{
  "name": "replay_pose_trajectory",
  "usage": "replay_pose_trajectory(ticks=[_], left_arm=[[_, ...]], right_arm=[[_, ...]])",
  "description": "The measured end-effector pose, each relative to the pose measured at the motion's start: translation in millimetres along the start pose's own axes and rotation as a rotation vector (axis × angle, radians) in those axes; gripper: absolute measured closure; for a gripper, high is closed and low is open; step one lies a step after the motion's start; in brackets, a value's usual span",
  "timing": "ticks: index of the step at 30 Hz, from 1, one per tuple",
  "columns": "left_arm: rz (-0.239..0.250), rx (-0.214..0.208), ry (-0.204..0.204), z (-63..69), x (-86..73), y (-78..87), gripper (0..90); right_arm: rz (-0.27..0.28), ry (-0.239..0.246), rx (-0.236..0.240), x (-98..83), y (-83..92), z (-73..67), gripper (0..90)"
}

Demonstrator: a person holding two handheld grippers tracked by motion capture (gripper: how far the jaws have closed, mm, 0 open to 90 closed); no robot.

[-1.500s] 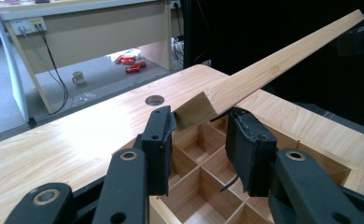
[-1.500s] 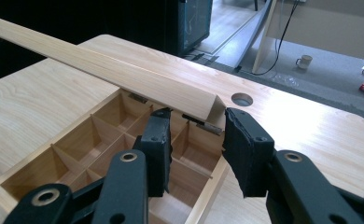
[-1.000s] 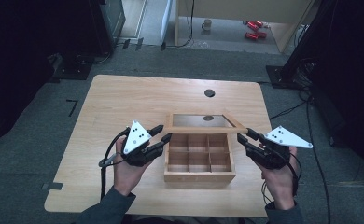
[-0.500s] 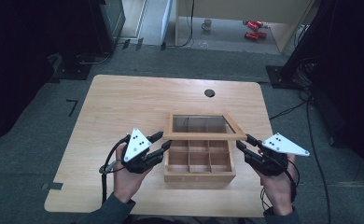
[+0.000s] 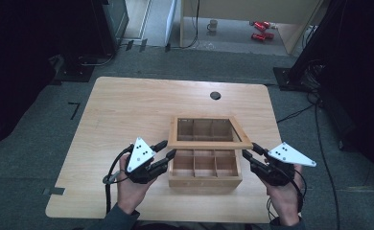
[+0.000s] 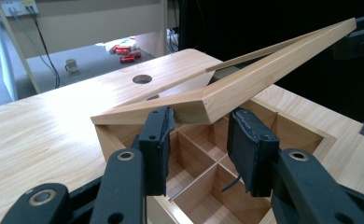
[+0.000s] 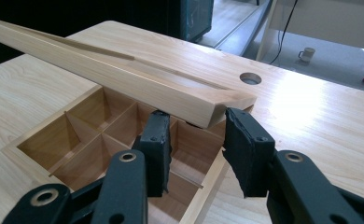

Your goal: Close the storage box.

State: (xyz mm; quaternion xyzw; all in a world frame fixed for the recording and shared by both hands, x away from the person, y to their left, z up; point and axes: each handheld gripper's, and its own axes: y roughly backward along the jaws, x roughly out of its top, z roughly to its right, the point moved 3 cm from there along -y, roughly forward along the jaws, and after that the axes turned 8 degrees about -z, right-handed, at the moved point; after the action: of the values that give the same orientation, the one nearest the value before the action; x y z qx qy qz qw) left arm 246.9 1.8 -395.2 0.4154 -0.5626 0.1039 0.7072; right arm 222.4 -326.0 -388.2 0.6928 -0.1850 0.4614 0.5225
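Observation:
A wooden box [image 5: 204,179] with several compartments stands near the table's front edge. Its framed glass lid [image 5: 209,143] is hinged at the back and tilted partly up. My left gripper [image 5: 168,148] is at the lid's front left corner and my right gripper [image 5: 250,150] at the front right corner. In the left gripper view the lid [image 6: 264,70] rests its corner on the tips of my open jaws [image 6: 199,126], above the box [image 6: 301,135]. The right gripper view shows the same: the lid [image 7: 124,70] lies on the spread jaws [image 7: 194,123] over the compartments [image 7: 45,140].
The light wooden table [image 5: 127,110] has a round cable hole [image 5: 215,95] behind the box. On the floor beyond are a mug [image 5: 213,24] and red objects [image 5: 259,28]. Dark equipment stands at both far corners.
The lid's front edge has sunk closer to the box. Both grippers have come down and toward me a little with it.

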Motion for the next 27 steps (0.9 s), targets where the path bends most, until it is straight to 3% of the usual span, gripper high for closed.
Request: replay_pose_trajectory(ticks=[27], left_arm=[[-0.011,0.033,-0.021,8.7,-15.3,-1.9,59.5]], right_arm=[[-0.012,-0.017,0.010,-16.4,-1.7,-3.9,61.2]])
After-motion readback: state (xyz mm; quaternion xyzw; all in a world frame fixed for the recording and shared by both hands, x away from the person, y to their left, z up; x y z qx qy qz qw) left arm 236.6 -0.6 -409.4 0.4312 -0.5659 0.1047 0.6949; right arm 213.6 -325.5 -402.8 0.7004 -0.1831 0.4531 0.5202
